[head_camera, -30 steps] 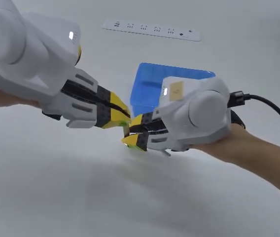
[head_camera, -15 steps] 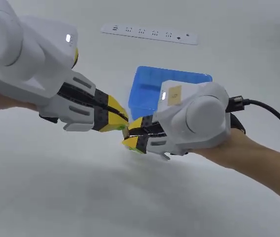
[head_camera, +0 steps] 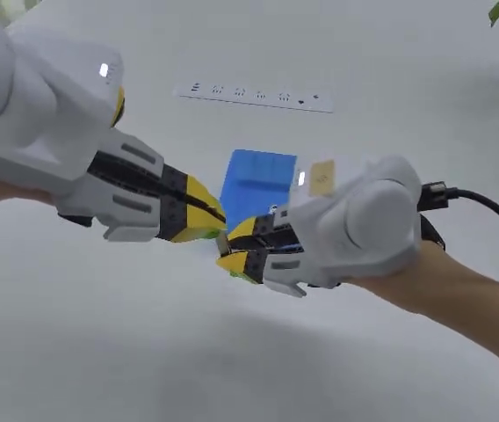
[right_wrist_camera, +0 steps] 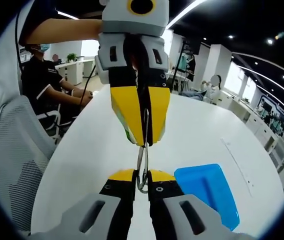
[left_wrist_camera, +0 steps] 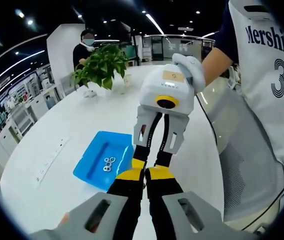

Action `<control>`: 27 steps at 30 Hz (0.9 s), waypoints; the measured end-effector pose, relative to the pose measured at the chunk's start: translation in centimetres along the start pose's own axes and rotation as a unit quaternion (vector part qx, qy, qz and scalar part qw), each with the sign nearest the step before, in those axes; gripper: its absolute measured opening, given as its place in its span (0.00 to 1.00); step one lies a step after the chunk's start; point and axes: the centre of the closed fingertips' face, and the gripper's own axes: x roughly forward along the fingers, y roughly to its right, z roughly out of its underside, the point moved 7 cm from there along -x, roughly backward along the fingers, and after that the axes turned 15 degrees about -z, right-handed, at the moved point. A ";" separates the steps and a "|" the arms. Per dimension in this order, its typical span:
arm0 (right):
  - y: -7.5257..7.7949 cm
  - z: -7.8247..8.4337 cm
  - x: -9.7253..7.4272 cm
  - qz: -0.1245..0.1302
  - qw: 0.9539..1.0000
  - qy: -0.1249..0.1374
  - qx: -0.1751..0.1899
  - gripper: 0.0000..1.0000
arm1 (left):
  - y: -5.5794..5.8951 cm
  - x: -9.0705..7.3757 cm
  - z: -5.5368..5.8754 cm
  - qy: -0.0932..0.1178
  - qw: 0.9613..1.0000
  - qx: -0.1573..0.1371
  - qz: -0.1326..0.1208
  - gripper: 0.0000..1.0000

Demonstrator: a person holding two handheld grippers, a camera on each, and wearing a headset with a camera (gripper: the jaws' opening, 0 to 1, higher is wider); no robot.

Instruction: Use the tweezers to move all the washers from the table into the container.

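My left gripper [head_camera: 217, 221] and right gripper [head_camera: 229, 252] meet tip to tip above the white table [head_camera: 100, 334]. Thin metal tweezers [right_wrist_camera: 143, 160] run between them; the left gripper [right_wrist_camera: 141, 142] is shut on one end and the right gripper [right_wrist_camera: 141, 176] is shut on the looped end. Seen along the left gripper [left_wrist_camera: 145, 175], its yellow tips press together, facing the right gripper [left_wrist_camera: 151, 167]. The blue container [head_camera: 254, 180] lies just behind the tips, partly hidden by the right gripper. It holds a few washers [left_wrist_camera: 108, 164]. The container [right_wrist_camera: 209, 192] also lies flat on the right.
A white power strip [head_camera: 254, 97] lies beyond the container. A potted plant [left_wrist_camera: 102, 67] stands at the far end of the table. A grey mesh chair [right_wrist_camera: 12, 165] and seated people are beside the table. A black cable [head_camera: 487, 207] trails from the right gripper.
The head view has shifted, so the right gripper now covers more of the container. Both grippers stay tip to tip with no clear move of their own.
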 end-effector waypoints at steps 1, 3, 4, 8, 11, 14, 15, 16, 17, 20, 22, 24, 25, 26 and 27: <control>0.0 -0.1 -0.1 0.001 1.000 0.000 -0.001 0.10 | 0.0 0.0 -0.3 0.000 1.000 0.003 0.001 0.06; 0.0 -0.4 -0.7 0.008 1.000 -0.001 -0.009 0.10 | 0.0 -0.1 -0.9 0.003 1.000 0.013 0.002 0.06; 0.0 -0.5 -0.9 0.010 1.000 -0.002 -0.012 0.10 | -0.1 -0.1 -1.1 0.004 1.000 0.014 0.003 0.06; 0.4 -0.9 -2.0 0.023 1.000 0.000 -0.020 0.10 | -0.4 0.0 -2.4 0.009 0.999 0.034 0.005 0.06; 0.9 -1.2 -2.9 0.034 0.999 0.001 -0.023 0.10 | -0.8 0.2 -3.4 0.017 0.998 0.052 0.003 0.06; 1.7 -1.3 -3.8 0.046 0.999 0.004 -0.026 0.10 | -1.5 0.6 -4.2 0.023 0.998 0.059 0.002 0.06; 2.0 -1.3 -4.1 0.050 0.998 0.004 -0.025 0.10 | -1.7 0.8 -4.4 0.023 0.998 0.060 0.003 0.06; 2.3 -1.3 -4.4 0.053 0.998 0.006 -0.024 0.10 | -2.1 1.0 -4.8 0.027 0.997 0.067 0.003 0.06; 2.6 -1.3 -4.6 0.057 0.998 0.007 -0.024 0.10 | -2.4 1.2 -5.0 0.028 0.997 0.069 0.003 0.06; 3.8 -1.1 -5.3 0.071 0.997 0.010 -0.023 0.10 | -4.0 2.2 -5.2 0.033 0.996 0.078 0.008 0.06; 4.5 -0.9 -5.5 0.079 0.997 0.009 -0.022 0.10 | -4.8 2.8 -5.5 0.032 0.995 0.091 0.009 0.06; 5.4 -0.7 -5.8 0.086 0.996 0.011 -0.019 0.10 | -5.5 3.4 -5.7 0.032 0.995 0.095 0.014 0.06; 5.9 -0.5 -5.8 0.090 0.996 0.013 -0.016 0.10 | -6.0 3.5 -5.6 0.032 0.995 0.095 0.014 0.06; 6.2 -0.3 -5.8 0.091 0.996 0.013 -0.015 0.10 | -6.6 3.9 -5.5 0.033 0.995 0.094 0.017 0.06; 6.5 -0.2 -5.8 0.093 0.995 0.012 -0.015 0.10 | -6.8 4.2 -5.4 0.033 0.995 0.094 0.018 0.06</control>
